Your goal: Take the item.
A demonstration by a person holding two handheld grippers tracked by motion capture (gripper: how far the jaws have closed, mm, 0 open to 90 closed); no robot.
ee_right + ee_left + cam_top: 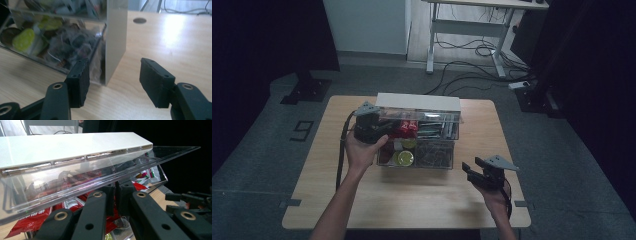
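At the lower right of the high view, the right gripper [473, 171] hovers above the desk [422, 200], fingers parted with nothing between them. Mid-frame sits the clear organizer box [434, 155]. Its hinged lid [75, 182] is pinched by the left gripper [384, 128], fingers narrowed on the edge. The smooth acrylic could slip and drop shut, or lifting might drag the unsteadied box.

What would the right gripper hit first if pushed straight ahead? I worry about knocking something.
Probably the near corner of the clear box: the right gripper points at it with open, empty jaws.
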